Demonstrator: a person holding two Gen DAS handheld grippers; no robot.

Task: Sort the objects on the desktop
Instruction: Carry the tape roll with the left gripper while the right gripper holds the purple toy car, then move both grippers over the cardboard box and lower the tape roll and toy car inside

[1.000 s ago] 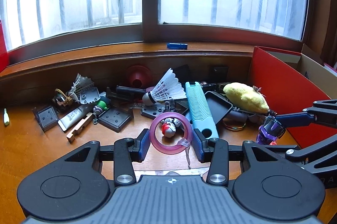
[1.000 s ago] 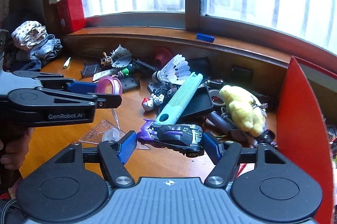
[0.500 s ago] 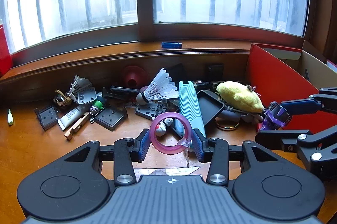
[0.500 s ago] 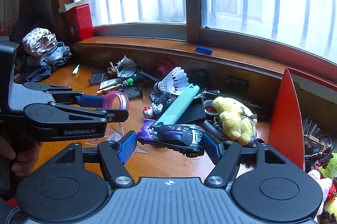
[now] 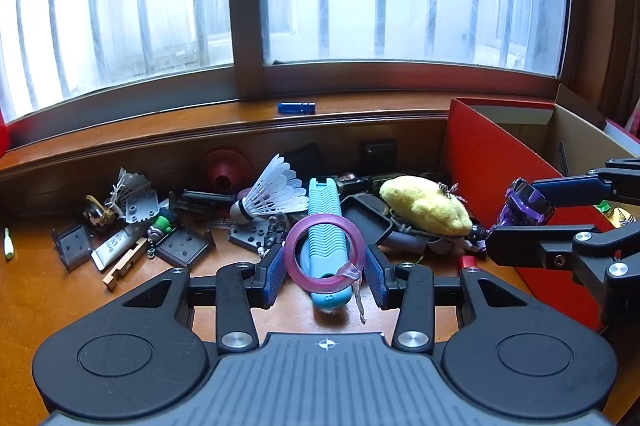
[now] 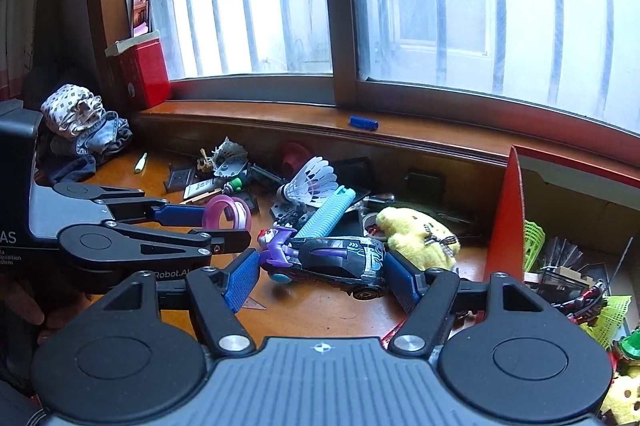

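The left gripper [image 5: 325, 268] clamps one pink tape ring [image 5: 324, 251] – translucent, loose end hanging – the right gripper [image 6: 322, 276] one black-purple toy car [image 6: 334, 260].

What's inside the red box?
Red box: green net shuttlecocks, a red toy and dark bits show in the right wrist view. Its floor and whatever lies under that pile are covered.

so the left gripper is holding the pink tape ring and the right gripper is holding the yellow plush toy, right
Not quite. The left gripper does hold the pink tape ring, but the right gripper holds the purple and black toy car, not the yellow plush toy, which lies on the desk beyond it. The right wrist view shows this.
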